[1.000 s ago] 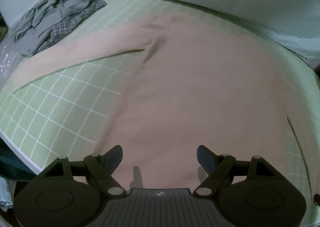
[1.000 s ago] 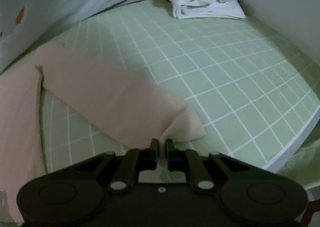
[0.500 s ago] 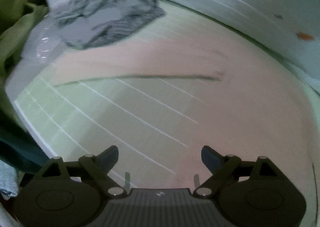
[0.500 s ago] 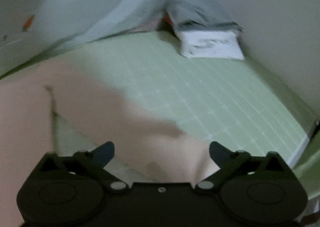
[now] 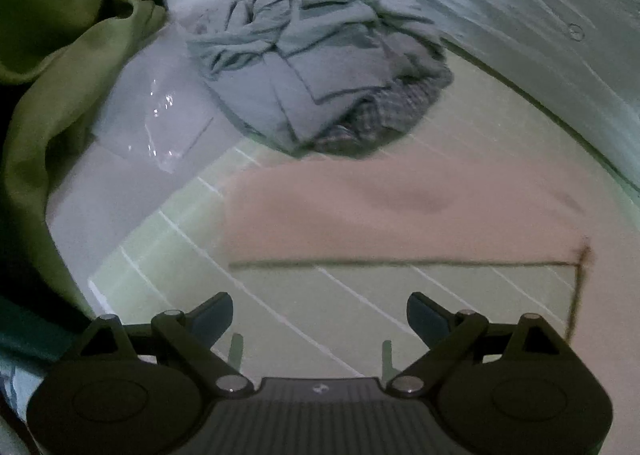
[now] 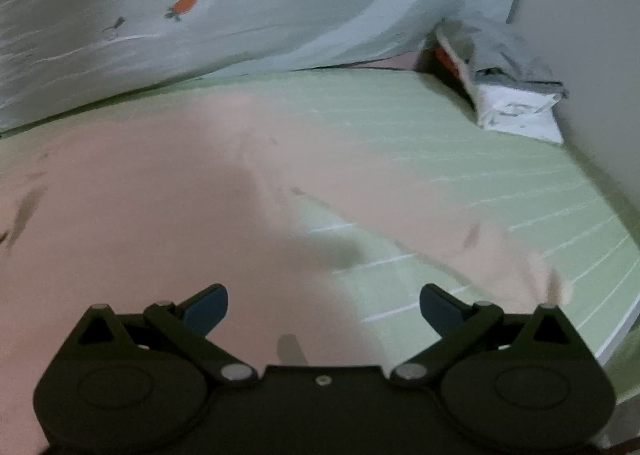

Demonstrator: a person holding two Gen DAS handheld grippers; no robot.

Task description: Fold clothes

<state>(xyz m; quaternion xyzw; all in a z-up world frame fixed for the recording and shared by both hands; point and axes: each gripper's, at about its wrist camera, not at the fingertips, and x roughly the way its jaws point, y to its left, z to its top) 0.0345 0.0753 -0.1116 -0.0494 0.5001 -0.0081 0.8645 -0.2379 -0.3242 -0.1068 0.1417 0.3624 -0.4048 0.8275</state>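
Observation:
A pale pink garment lies spread flat on the green checked mattress. In the left wrist view one of its sleeves reaches left across the bed, ahead of my left gripper, which hangs open over bare mattress with nothing between its fingers. In the right wrist view the pink garment fills the left half, and its other sleeve runs down to the right, the cuff lying loose on the bed. My right gripper is wide open above the body's edge, holding nothing.
A heap of grey and checked clothes sits beyond the left sleeve. A green curtain hangs at the left bed edge. A pale quilt with a carrot print lines the far side. Folded white and grey clothes are stacked in the far right corner.
My right gripper let go of the sleeve cuff, opened wide and swung left over the garment's body. My left gripper swept left from the body toward the left sleeve and the clothes heap.

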